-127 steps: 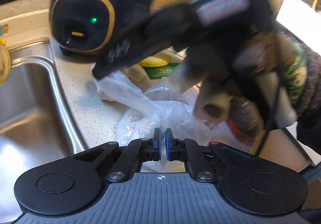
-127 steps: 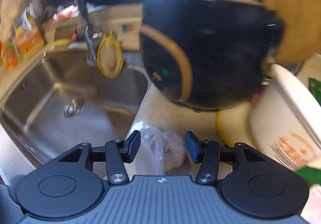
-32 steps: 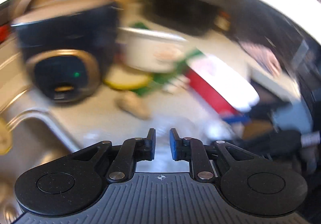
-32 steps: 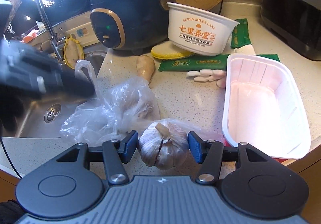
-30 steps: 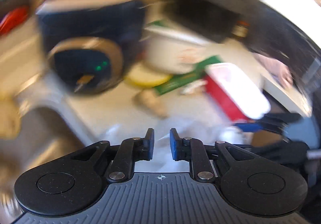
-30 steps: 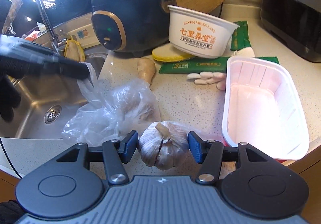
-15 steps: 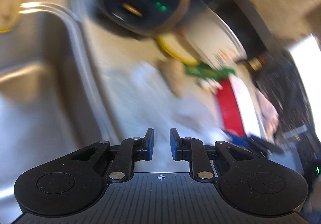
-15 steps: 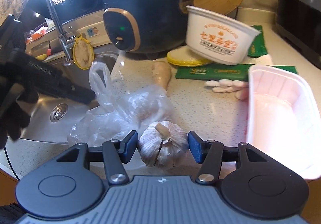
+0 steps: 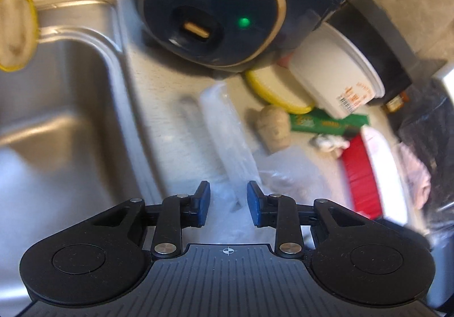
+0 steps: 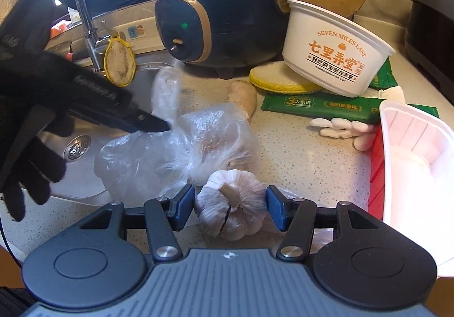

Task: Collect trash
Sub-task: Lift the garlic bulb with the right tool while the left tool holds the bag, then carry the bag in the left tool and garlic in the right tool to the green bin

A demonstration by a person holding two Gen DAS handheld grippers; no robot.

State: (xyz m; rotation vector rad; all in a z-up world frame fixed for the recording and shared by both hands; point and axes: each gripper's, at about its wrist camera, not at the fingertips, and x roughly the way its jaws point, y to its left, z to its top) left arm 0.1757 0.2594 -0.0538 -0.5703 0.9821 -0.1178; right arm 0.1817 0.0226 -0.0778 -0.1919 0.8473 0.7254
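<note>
A clear plastic bag (image 10: 181, 152) lies crumpled on the speckled counter by the sink edge, one handle (image 9: 227, 129) sticking up. My left gripper (image 9: 228, 204) is over the bag with its jaws opening. Thin bag film lies between the blue pads (image 9: 203, 206), which do not press on it. In the right wrist view that left gripper (image 10: 147, 123), held by a black-gloved hand (image 10: 28, 95), touches the bag's left side. My right gripper (image 10: 229, 210) is shut on a garlic bulb (image 10: 231, 203), just in front of the bag.
The steel sink (image 10: 79, 146) and faucet (image 10: 85, 13) are on the left. A dark rice cooker (image 10: 221, 27), a white bowl (image 10: 334, 61), a yellow sponge (image 10: 278, 78), a ginger piece (image 10: 245, 95) and green packets (image 10: 320, 104) crowd the back. A pink-white tray (image 10: 411, 160) lies right.
The left gripper's jaws have spread wider, and it has dropped and rolled down onto the bag at the sink edge. The right gripper has carried the garlic slightly leftward.
</note>
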